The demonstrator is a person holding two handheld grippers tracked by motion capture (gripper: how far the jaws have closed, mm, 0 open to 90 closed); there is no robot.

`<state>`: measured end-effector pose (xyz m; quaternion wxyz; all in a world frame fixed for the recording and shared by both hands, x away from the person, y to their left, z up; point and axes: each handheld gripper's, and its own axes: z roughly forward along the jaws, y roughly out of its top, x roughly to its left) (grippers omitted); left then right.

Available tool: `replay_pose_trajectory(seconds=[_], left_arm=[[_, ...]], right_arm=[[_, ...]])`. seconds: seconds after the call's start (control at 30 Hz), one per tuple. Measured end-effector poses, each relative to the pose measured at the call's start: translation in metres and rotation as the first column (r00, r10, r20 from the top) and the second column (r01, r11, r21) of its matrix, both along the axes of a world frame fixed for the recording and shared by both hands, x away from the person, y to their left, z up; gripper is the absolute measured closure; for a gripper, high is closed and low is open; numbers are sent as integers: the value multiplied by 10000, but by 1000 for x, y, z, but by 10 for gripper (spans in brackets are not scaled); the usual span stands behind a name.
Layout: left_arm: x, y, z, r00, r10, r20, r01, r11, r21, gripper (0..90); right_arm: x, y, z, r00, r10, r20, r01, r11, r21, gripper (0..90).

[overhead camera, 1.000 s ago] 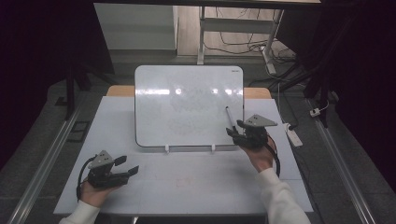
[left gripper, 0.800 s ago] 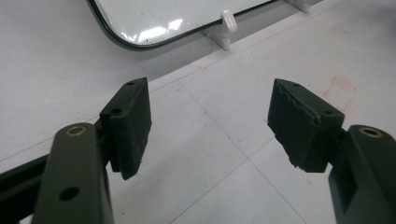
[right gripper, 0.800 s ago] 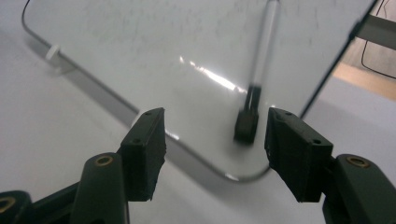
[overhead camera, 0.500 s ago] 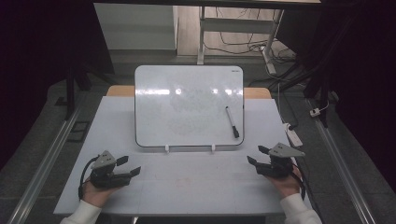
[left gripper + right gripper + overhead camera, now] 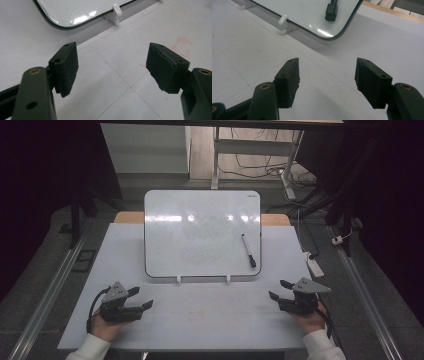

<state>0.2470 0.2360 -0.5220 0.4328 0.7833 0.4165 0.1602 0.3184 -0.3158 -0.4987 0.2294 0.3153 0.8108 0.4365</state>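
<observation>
Your right gripper (image 5: 280, 290) and left gripper (image 5: 141, 298) rest on the white tabletop (image 5: 210, 320), jaws released, nothing btwn them; both were just opening. Black marker pen (image 5: 248, 251) lies on the white glossy whiteboard (image 5: 200, 230), approx 11 o'clock from right gripper. Looks like the put-down step's done; next move: reach, re-grip pen.

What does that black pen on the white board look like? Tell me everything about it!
The slim black marker pen is a thin stick, probably plastic, with its cap on. It lies on the right side of the glossy white rounded-corner whiteboard, which leans back on two small white clips. It slants a little, its top end further left than its bottom end, which is near the board's lower right corner. In the right gripper view its thick squarish black end shows against the board. Only the board touches it.
</observation>
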Motion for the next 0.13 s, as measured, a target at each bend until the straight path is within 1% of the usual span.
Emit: replay_pose_trajectory(seconds=[0.13], left_arm=[[0, 1, 0, 10000, 27, 22, -27, 10000, 2, 265]], right_arm=[[0, 1, 1, 10000, -1, 26, 1, 10000, -27, 359]])
